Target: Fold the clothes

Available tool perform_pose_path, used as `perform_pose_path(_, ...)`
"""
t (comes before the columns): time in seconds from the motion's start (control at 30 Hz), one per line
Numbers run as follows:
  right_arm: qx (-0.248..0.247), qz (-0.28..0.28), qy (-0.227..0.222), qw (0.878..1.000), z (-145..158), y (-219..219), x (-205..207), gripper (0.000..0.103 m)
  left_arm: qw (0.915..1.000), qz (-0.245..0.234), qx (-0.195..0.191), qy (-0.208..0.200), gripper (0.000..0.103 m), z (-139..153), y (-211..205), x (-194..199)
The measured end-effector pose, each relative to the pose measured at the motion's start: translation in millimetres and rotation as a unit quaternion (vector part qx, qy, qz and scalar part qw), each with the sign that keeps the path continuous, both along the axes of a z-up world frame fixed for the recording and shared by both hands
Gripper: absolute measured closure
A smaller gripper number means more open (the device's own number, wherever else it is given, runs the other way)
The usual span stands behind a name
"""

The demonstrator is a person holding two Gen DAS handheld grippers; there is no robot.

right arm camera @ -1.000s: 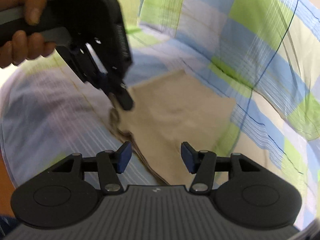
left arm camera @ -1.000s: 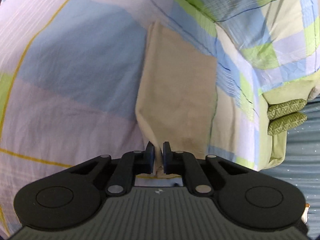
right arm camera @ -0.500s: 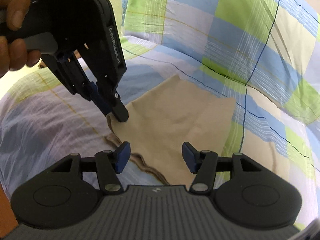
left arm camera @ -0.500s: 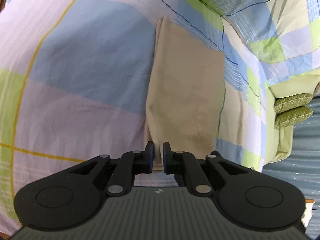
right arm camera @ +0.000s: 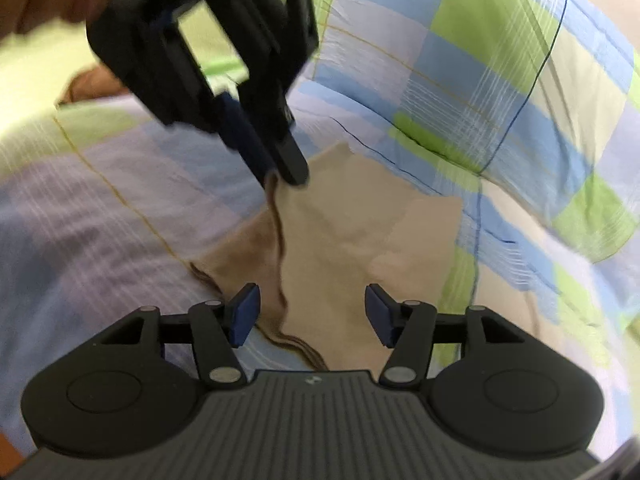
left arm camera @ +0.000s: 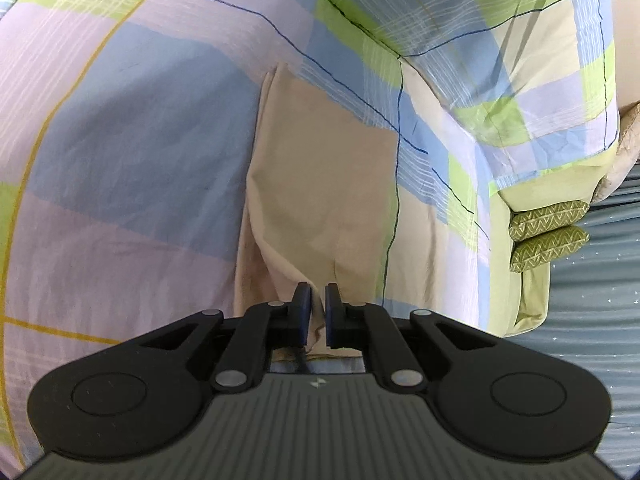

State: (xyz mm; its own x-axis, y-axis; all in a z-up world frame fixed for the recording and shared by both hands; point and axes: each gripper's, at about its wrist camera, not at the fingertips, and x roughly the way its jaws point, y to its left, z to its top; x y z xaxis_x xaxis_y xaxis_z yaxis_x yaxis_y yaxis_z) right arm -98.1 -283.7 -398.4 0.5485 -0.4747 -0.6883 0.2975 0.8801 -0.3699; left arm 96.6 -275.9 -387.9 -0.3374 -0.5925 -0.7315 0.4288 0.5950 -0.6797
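Here we are clamping the left gripper (left arm camera: 316, 312) on the cloth (left arm camera: 324, 184) corner, holding it up so the gaping right gripper (right arm camera: 312, 314) can likely grab the hem.

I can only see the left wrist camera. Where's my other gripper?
Observer: The right gripper points at the near edge of the tan cloth.
Operator: Is it grabbing anything?
Observer: No, its jaws stand open with nothing pinched.
Operator: How does my left one look from there?
Observer: The left gripper holds a corner up off the checked bedsheet, and the cloth's dark edge runs down from it.
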Motion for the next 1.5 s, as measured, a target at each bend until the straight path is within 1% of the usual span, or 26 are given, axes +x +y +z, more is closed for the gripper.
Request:
perform_pose_path(0.07,-0.021,-0.014,0.001,1.0,-1.9,-1.4,-4.0,0.052,1.0,-0.003,0.007,0.003,0.098,-6.3,1.8,-0.8)
perform_pose_path(0.17,-0.04,-0.004,0.004,0.999,-3.7,1.6,-10.2,0.052,0.9994,-0.009,0.027,0.018,0.098,-19.2,6.3,-4.8)
perform_pose_path(0.2,-0.045,0.0,0.004,0.999,-3.4,3.0,-11.0,0.052,0.9992,-0.008,0.034,0.022,0.096,-22.7,8.6,-6.0)
perform_pose_path(0.27,-0.048,0.006,0.002,0.999,-2.5,6.8,-11.1,0.052,0.9984,-0.003,0.049,0.029,0.077,-31.1,10.7,-8.2)
perform_pose_path(0.33,-0.05,0.01,0.003,0.999,-2.5,9.7,-10.2,0.052,0.9983,0.005,0.048,0.033,0.076,-35.5,11.4,-8.3)
perform_pose_path(0.4,-0.051,0.012,0.002,0.999,-2.8,10.5,-9.1,0.052,0.9983,0.012,0.039,0.04,0.08,-38.5,11.5,-7.6)
perform_pose_path(0.43,-0.052,0.012,0.002,0.999,-2.8,11.4,-9.6,0.052,0.9985,0.015,0.034,0.041,0.088,-39.2,10.7,-7.7)
perform_pose_path(0.47,-0.053,0.012,0.002,0.999,-2.9,12.4,-10.3,0.051,0.9986,0.017,0.029,0.042,0.103,-39.8,9.9,-7.9)
perform_pose_path(0.57,-0.061,0.005,0.004,0.998,-2.6,12.5,-10.5,0.046,0.999,0.022,-0.005,0.038,0.103,-31.5,7.1,-10.5)
perform_pose_path(0.67,-0.067,0.005,0.002,0.998,-1.5,13.4,-10.5,0.046,0.9983,0.033,-0.019,0.045,0.103,-25.0,7.4,-9.4)
perform_pose_path(0.7,-0.067,0.006,0.002,0.998,-1.0,14.8,-11.0,0.046,0.9966,0.048,-0.028,0.06,0.103,-24.1,8.7,-6.4)
perform_pose_path(0.73,-0.067,0.005,-0.001,0.998,-0.9,15.4,-11.8,0.047,0.9957,0.055,-0.033,0.067,0.103,-23.2,9.3,-4.5)
perform_pose_path(0.77,-0.068,0.006,-0.001,0.998,-1.1,16.6,-12.4,0.051,0.9947,0.06,-0.039,0.073,0.103,-22.2,9.7,-2.7)
perform_pose_path(0.8,-0.068,0.007,-0.001,0.998,-1.5,17.8,-13.0,0.053,0.9952,0.059,-0.039,0.068,0.103,-20.2,9.9,-1.6)
perform_pose_path(0.87,-0.067,0.01,0.002,0.998,-2.8,18.7,-13.3,0.062,0.9955,0.055,-0.039,0.067,0.103,-18.4,10.0,-1.1)
perform_pose_path(0.9,-0.066,0.011,0.002,0.998,-2.9,18.5,-13.6,0.068,0.9952,0.056,-0.038,0.07,0.103,-18.3,10.9,-0.6)
perform_pose_path(0.93,-0.065,0.008,0.008,0.998,-4.0,17.1,-13.3,0.08,0.9948,0.059,-0.039,0.074,0.103,-18.8,12.3,0.3)
perform_pose_path(1.0,-0.067,0.0,0.018,0.998,-6.2,14.1,-13.7,0.081,0.9933,0.069,-0.042,0.083,0.103,-19.8,16.2,3.2)
perform_pose_path(1.07,-0.076,-0.006,0.017,0.997,-6.3,12.4,-16.8,0.081,0.9922,0.076,-0.048,0.086,0.103,-20.3,18.1,5.2)
perform_pose_path(1.2,-0.108,-0.031,0.027,0.993,-9.1,3.9,-29.1,0.081,0.9929,0.073,-0.044,0.083,0.103,-23.6,16.9,6.2)
perform_pose_path(1.23,-0.106,-0.033,0.032,0.993,-10.8,0.6,-31.6,0.081,0.9935,0.068,-0.039,0.082,0.103,-26.8,17.2,5.5)
perform_pose_path(1.27,-0.102,-0.035,0.037,0.993,-12.5,-2.7,-33.8,0.085,0.9942,0.064,-0.033,0.08,0.103,-30.3,17.5,4.8)
perform_pose_path(1.3,-0.098,-0.034,0.038,0.994,-13.0,-6.0,-34.2,0.091,0.9949,0.059,-0.027,0.077,0.103,-33.8,17.3,3.6)
perform_pose_path(1.33,-0.098,-0.028,0.038,0.994,-13.3,-8.7,-38.6,0.102,0.9956,0.054,-0.022,0.074,0.103,-37.3,17.0,2.3)
perform_pose_path(1.37,-0.101,-0.021,0.035,0.994,-12.2,-9.1,-41.5,0.102,0.9958,0.052,-0.019,0.072,0.103,-39.0,17.4,1.7)
perform_pose_path(1.5,-0.119,-0.006,0.013,0.993,-3.7,-9.2,-50.9,0.103,0.999,0.017,0.0,0.04,0.103,-49.1,17.5,-10.7)
